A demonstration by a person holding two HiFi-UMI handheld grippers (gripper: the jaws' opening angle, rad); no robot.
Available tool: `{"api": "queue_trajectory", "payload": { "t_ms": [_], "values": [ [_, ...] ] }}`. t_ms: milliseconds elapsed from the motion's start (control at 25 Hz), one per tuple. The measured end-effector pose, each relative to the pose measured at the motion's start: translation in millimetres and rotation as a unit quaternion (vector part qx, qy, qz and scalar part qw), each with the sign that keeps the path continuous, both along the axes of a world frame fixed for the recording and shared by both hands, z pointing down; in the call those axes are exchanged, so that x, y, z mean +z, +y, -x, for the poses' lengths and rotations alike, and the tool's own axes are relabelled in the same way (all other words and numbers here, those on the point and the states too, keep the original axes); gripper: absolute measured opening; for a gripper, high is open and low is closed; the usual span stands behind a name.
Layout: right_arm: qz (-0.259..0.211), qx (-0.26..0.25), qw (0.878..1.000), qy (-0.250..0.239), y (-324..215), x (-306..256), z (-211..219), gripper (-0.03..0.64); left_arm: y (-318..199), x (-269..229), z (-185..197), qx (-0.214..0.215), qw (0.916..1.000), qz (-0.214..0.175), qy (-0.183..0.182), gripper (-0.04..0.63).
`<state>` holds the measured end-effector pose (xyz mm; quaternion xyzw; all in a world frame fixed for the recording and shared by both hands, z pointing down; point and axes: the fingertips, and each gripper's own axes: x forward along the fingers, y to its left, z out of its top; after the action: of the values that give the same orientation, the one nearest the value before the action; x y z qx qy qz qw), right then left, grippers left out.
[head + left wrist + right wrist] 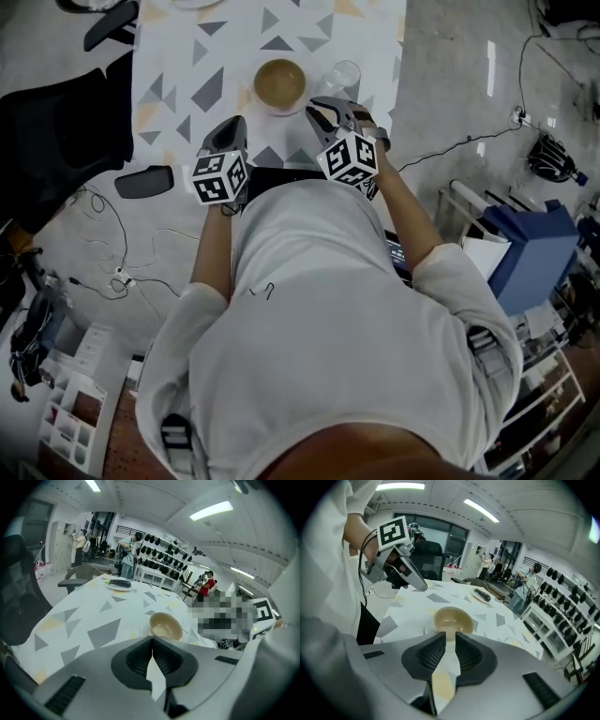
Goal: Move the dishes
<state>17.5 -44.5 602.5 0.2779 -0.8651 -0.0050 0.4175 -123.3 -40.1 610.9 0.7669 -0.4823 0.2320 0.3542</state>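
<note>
Table point(178, 56), one; tan bowl point(279, 82), one; clear glass point(343, 75), one; far plate point(119, 584), one (dark item lying on it); grippers, two: left gripper point(234, 124), right gripper point(321, 109).

**White shirt, grey shells, chequered cubes**

Here's the person in a plain white short-sleeved T-shirt point(319, 319), and look, a grey strap point(178, 433) with a dark buckle on each side of it. The left hand-held gripper point(236, 124) is a smooth grey shell with black ribbed pads point(138, 658) inside. A white cube point(220, 176) printed with black square markers sits at its near end. The right hand-held gripper point(328, 106) matches it, cube and all. A thin black cable point(360, 569) loops by the left wrist.
</note>
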Motion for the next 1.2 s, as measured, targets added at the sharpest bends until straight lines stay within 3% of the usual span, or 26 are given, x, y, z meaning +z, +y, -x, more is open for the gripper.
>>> {"api": "queue_trajectory", "payload": {
  "t_ms": [240, 600, 920, 1200],
  "values": [
    [-0.007, -0.068, 0.996, 0.051, 4, 17, 28, 0.075, 16, 2, 25, -0.045, 0.999, 0.005, 0.002, 0.02],
    [-0.03, -0.145, 0.977, 0.155, 3, 42, 51, 0.1, 34, 5, 61, -0.099, 0.995, 0.009, 0.004, 0.02],
    [-0.027, -0.162, 0.962, 0.218, 0, 60, 62, 0.107, 48, 8, 85, -0.132, 0.9912, 0.014, 0.009, 0.02],
    [-0.018, -0.162, 0.958, 0.234, 1, 67, 63, 0.097, 49, 10, 90, -0.135, 0.9907, 0.015, 0.014, 0.02]
  ]
}}
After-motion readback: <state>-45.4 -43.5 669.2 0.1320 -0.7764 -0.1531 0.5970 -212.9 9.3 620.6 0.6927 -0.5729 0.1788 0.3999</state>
